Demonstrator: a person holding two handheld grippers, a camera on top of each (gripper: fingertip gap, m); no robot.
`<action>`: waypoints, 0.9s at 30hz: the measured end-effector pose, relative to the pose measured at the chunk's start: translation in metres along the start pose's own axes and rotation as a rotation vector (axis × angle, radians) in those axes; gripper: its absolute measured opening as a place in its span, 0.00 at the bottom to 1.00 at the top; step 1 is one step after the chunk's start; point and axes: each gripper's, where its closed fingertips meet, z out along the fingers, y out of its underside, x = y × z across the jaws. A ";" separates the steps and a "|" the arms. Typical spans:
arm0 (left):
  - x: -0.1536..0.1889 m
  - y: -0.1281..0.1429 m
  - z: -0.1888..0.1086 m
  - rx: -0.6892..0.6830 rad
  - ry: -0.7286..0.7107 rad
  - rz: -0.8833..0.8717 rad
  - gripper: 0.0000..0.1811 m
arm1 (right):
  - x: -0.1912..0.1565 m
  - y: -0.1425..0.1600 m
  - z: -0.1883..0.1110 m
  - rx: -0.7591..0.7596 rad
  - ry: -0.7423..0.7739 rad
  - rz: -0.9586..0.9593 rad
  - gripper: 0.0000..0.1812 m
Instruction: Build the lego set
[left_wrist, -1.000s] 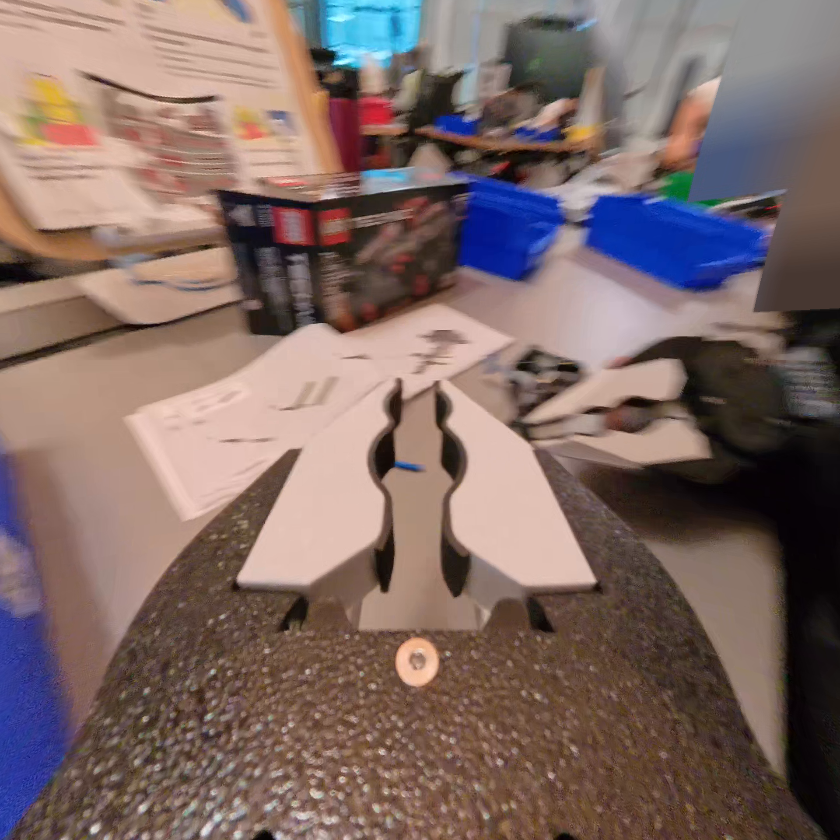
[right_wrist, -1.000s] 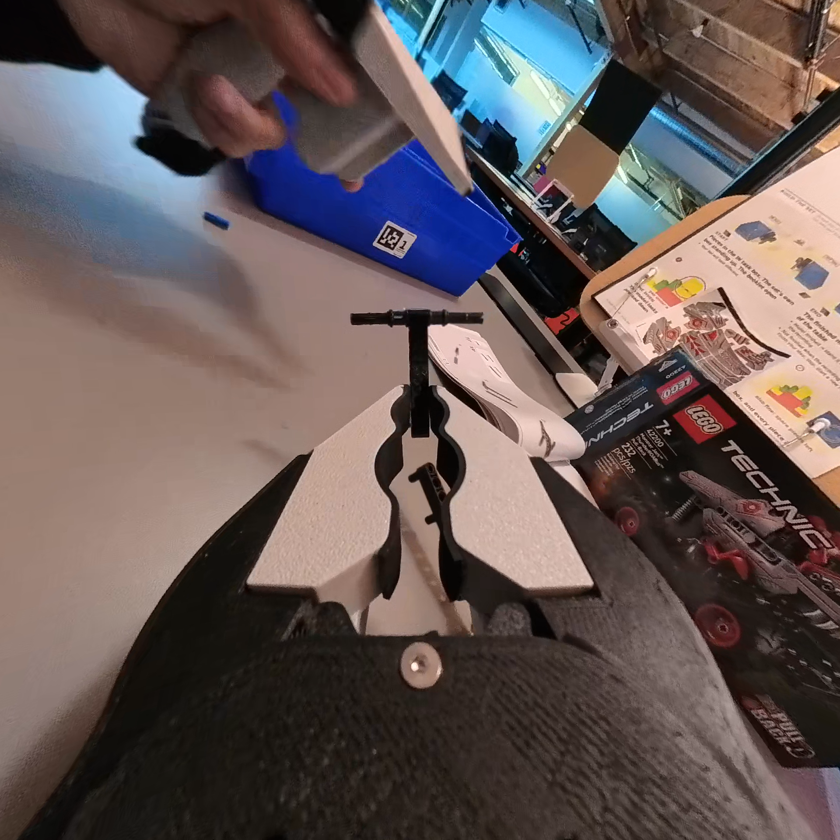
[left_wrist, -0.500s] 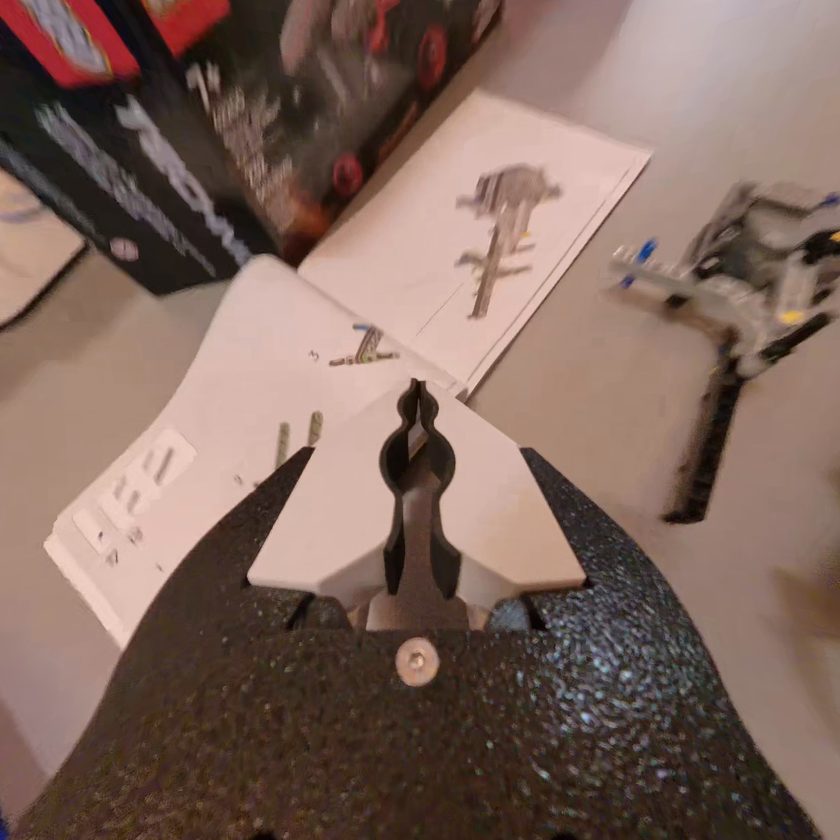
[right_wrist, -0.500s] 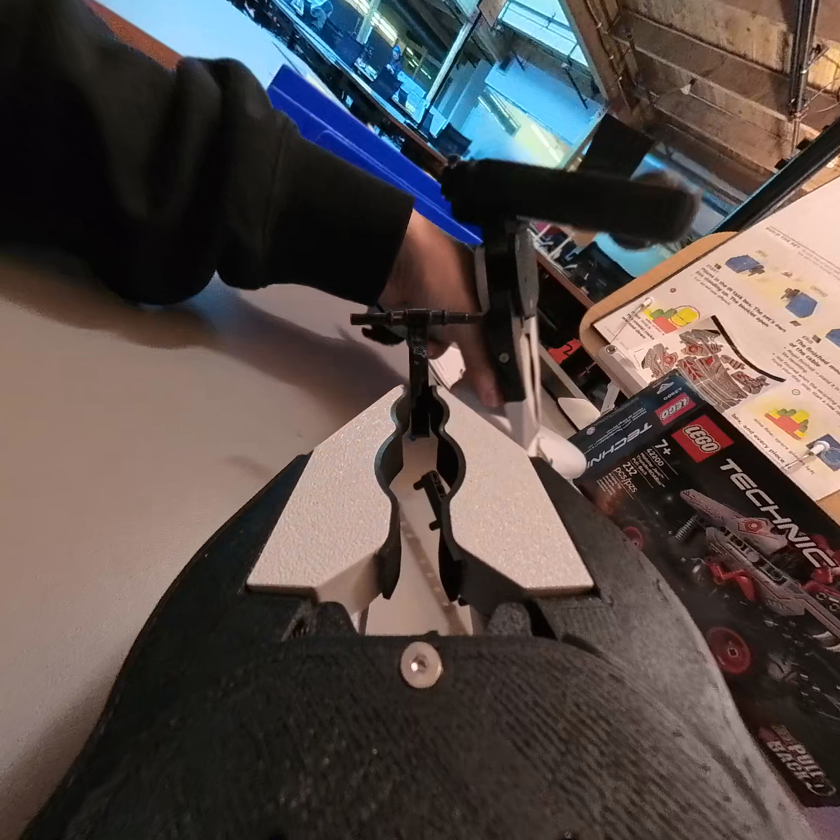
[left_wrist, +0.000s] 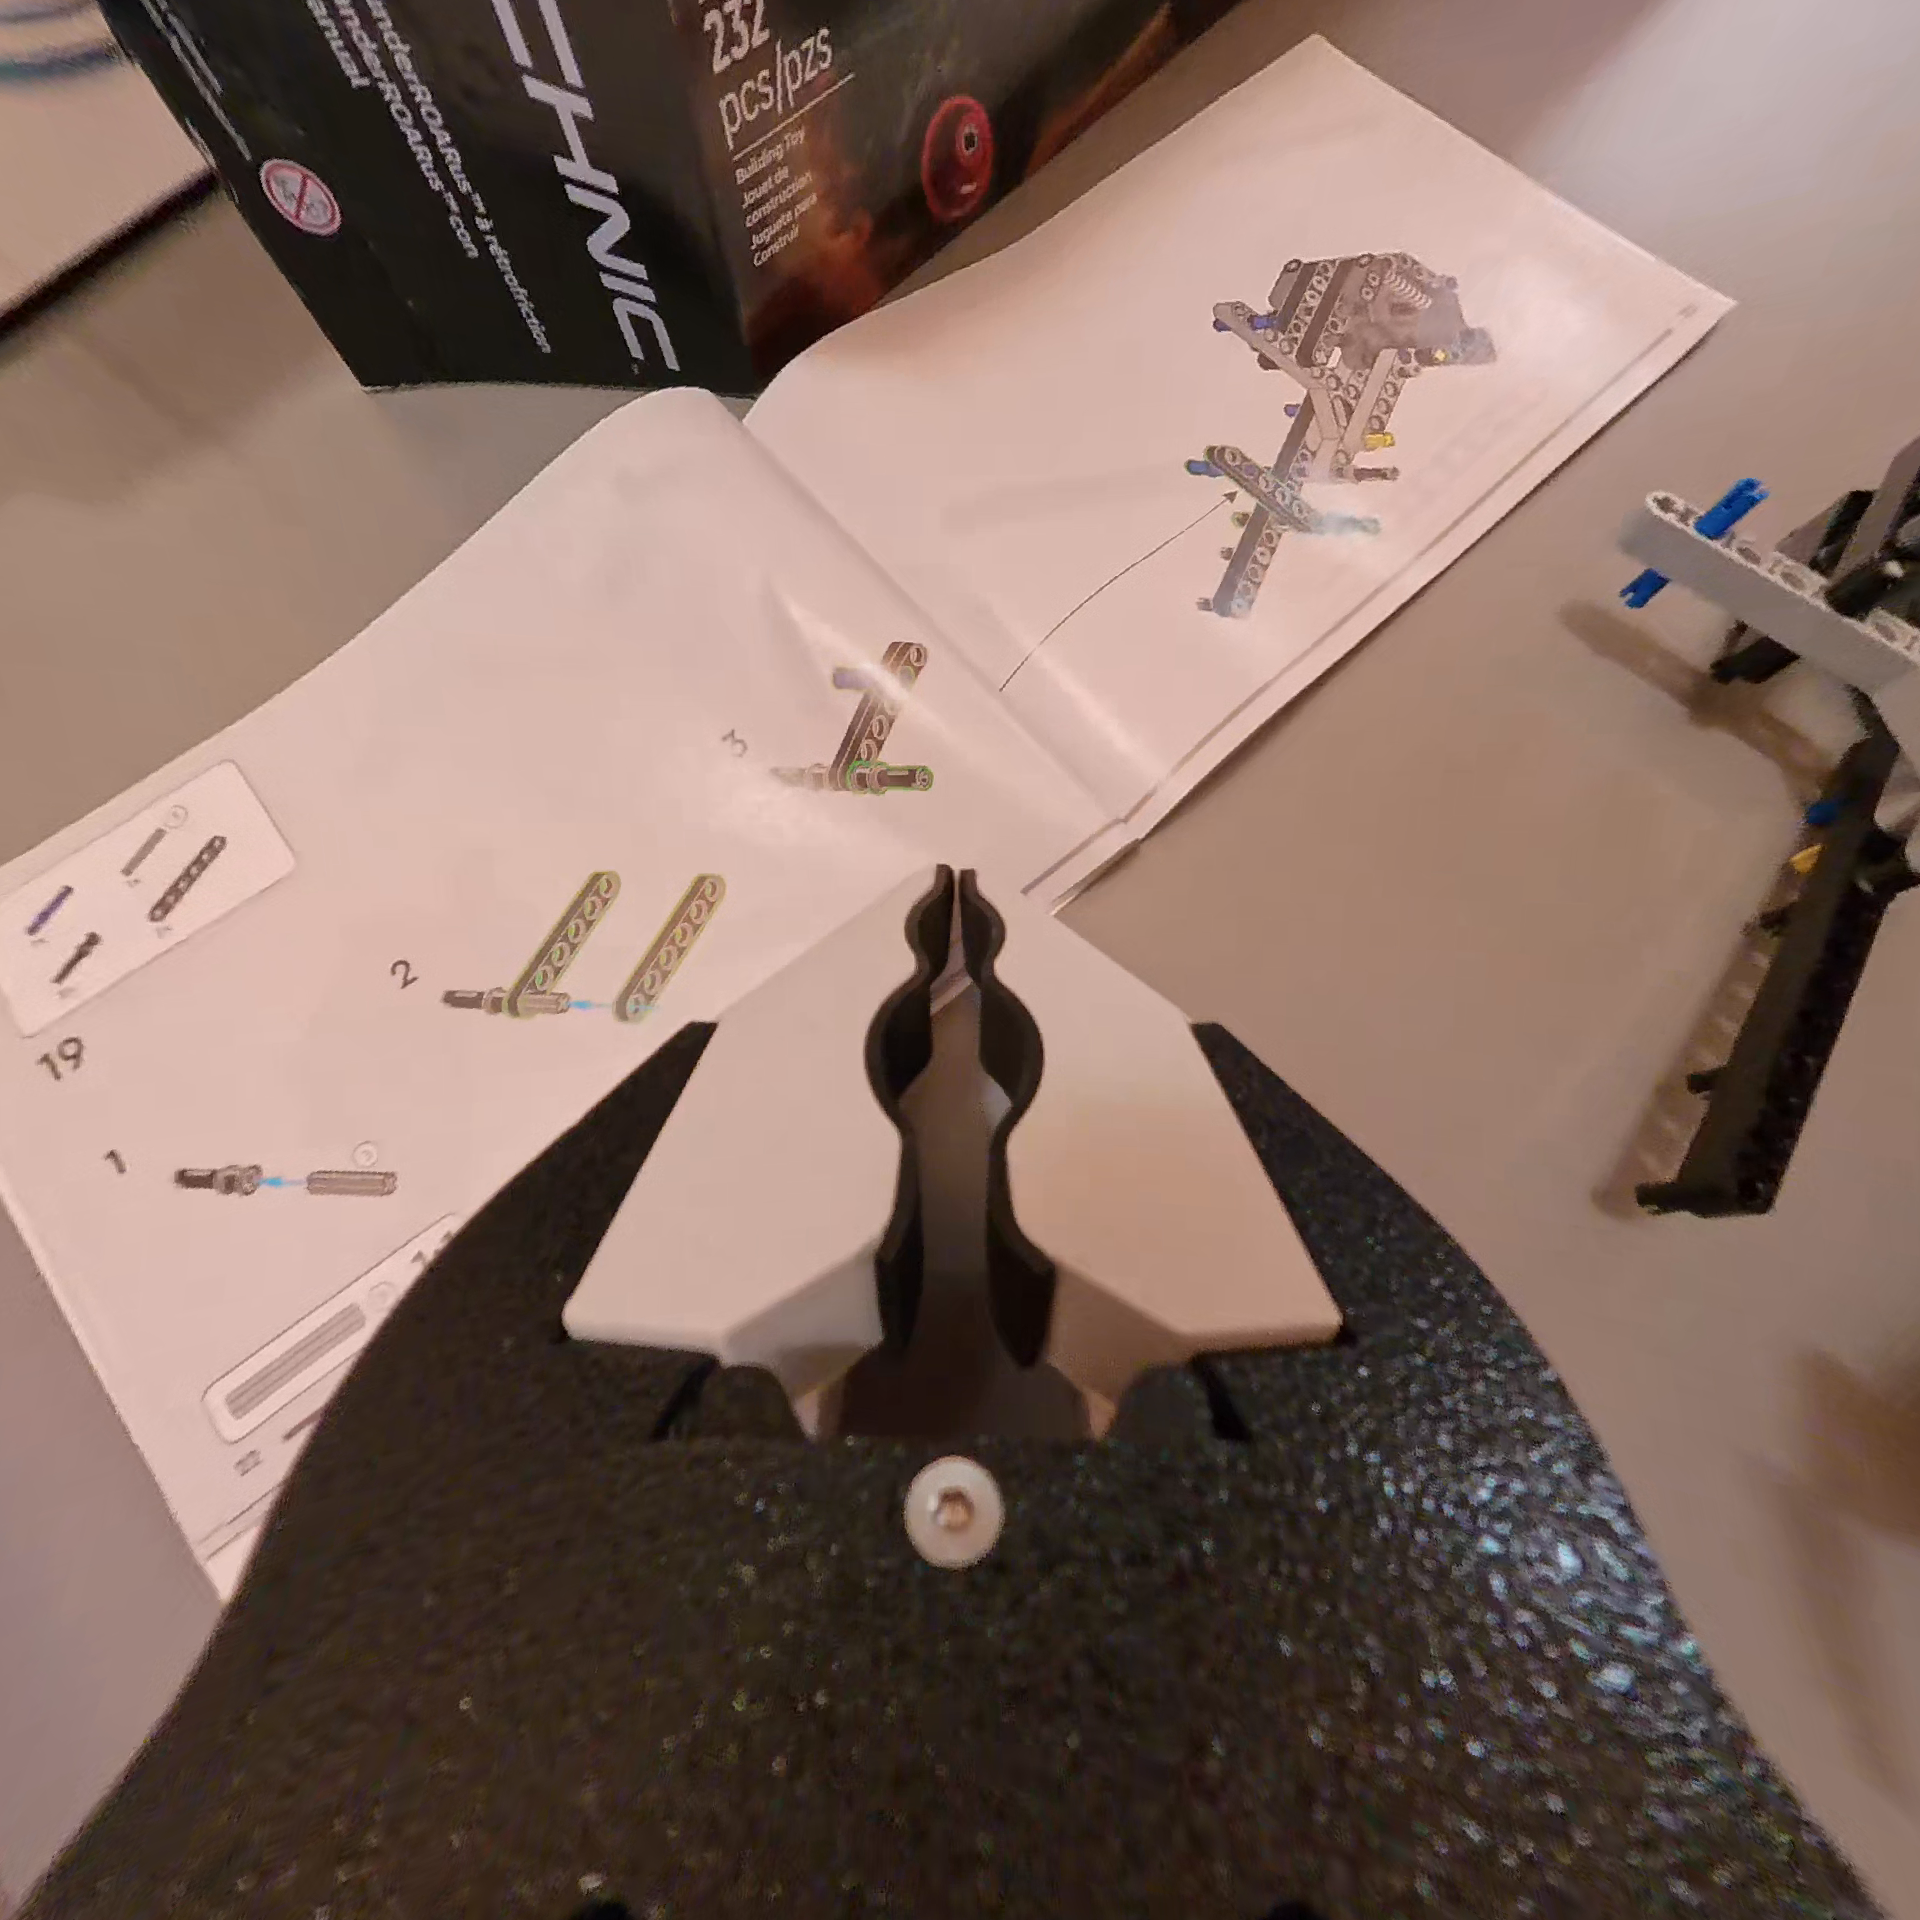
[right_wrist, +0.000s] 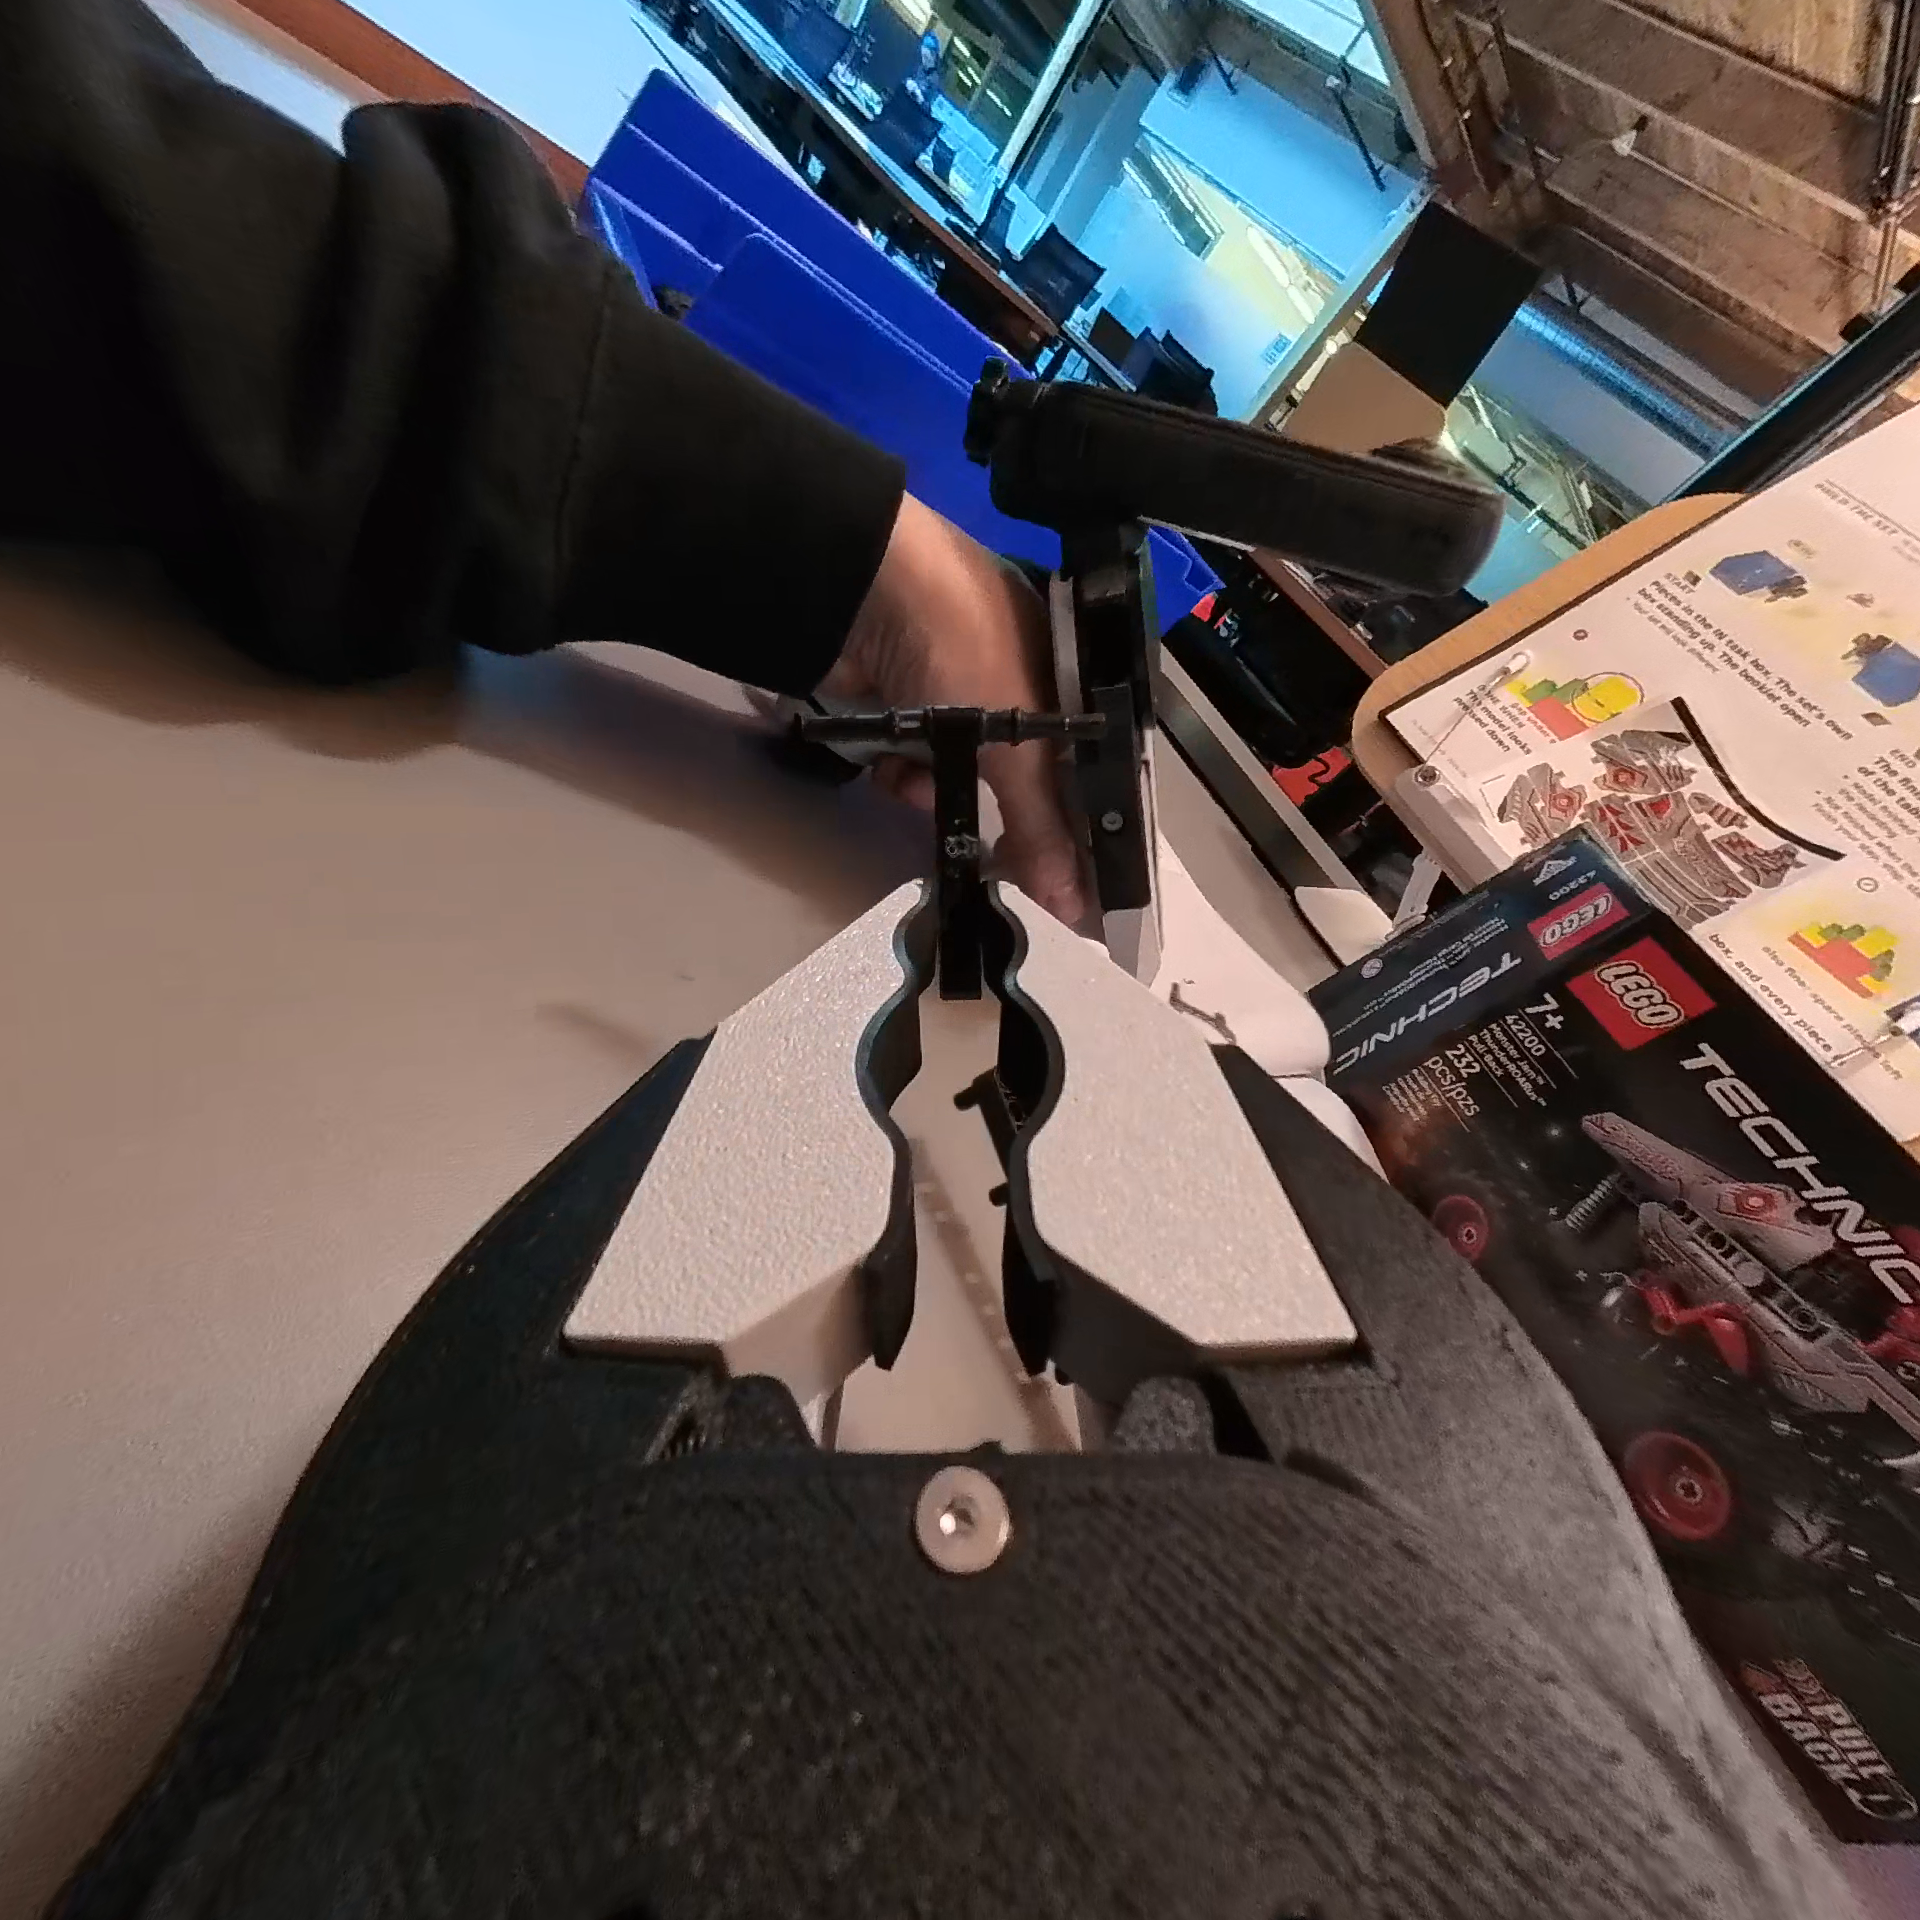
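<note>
From where I stand, the left gripper (left_wrist: 954, 883) hangs over the lower edge of the open instruction booklet (left_wrist: 644, 665), which fills the left and middle of the left wrist view; its fingertips are pressed together with nothing between them, right at the booklet's near corner. Behind the booklet, at the top left of that view, stands the black set box (left_wrist: 499, 177). Further right, at the frame's right edge, the part-built grey and black chassis (left_wrist: 1787, 810) with its blue pins lies on the grey table (left_wrist: 1403, 1039), well apart from the gripper. In the right wrist view, a black sleeve (right_wrist: 364, 364) crosses the upper left and the hand (right_wrist: 956, 717) holding the other gripper sits mid-frame above the table. Just in front of it the right gripper (right_wrist: 958, 935) is clamped on the stem of a small black T-shaped axle assembly (right_wrist: 951, 748), whose crossbar stands clear above the fingertips. To the right are the blue bins (right_wrist: 831, 312), the box again, and an instruction board (right_wrist: 1714, 727) at the far right edge. My reading is that the sub-assembly step on the open page is under way, with the left claw seemingly pointing at or pressing the page to check it. The next move would call for the left claw to open and fetch the matching beam or steady the chassis while the right brings its piece over and lines the axle up squarely with a hole.
</note>
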 end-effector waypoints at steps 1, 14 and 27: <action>0.000 -0.001 -0.002 0.012 -0.006 0.018 0.00 | 0.000 0.000 -0.001 -0.001 0.000 -0.003 0.03; 0.005 -0.031 -0.021 0.183 -0.056 0.113 0.01 | -0.004 0.000 0.001 -0.011 -0.012 -0.012 0.03; -0.007 0.000 -0.005 0.017 -0.115 0.111 0.02 | -0.005 -0.001 0.001 -0.002 -0.018 -0.013 0.03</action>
